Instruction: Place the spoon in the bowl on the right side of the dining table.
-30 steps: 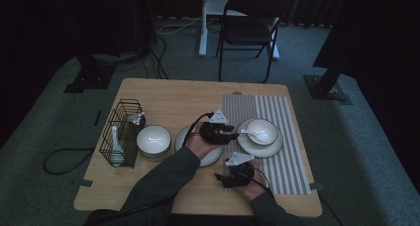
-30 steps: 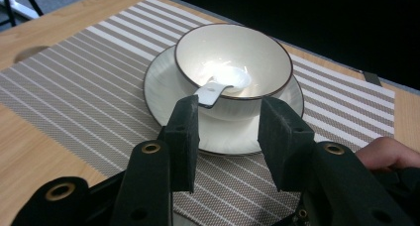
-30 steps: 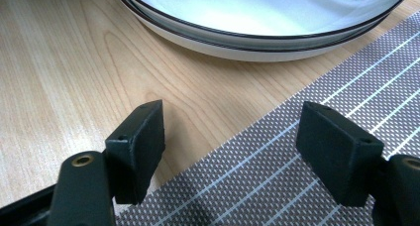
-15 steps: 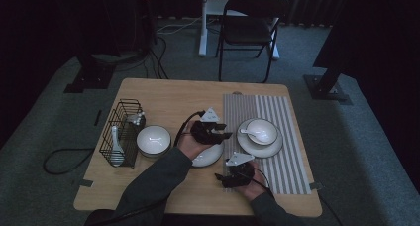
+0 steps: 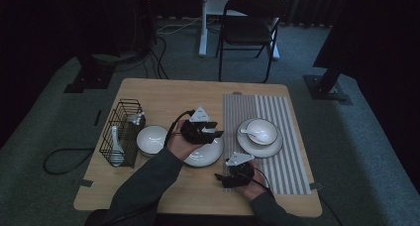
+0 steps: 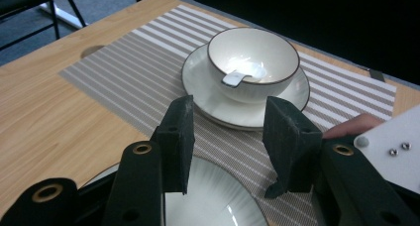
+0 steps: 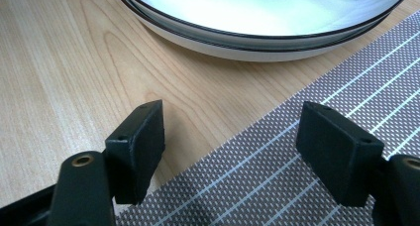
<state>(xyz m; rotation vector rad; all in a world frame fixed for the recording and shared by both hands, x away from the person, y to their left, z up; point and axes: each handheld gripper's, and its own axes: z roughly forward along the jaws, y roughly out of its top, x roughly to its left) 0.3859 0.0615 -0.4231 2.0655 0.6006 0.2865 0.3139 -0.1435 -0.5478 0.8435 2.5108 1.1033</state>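
High view looks down over the whole tabletop (image 5: 163, 94). Both claw views sit close and low. All three share the plate (image 5: 210, 156) (image 6: 208, 201) (image 7: 257, 18).

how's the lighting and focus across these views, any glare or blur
High view: dim overall, floor and edges nearly black, table visible but grainy. Left gripper view: brighter, bowl and saucer sharp, soft sheen inside the bowl. Right gripper view: bright glare across the plate, placemat weave crisp.
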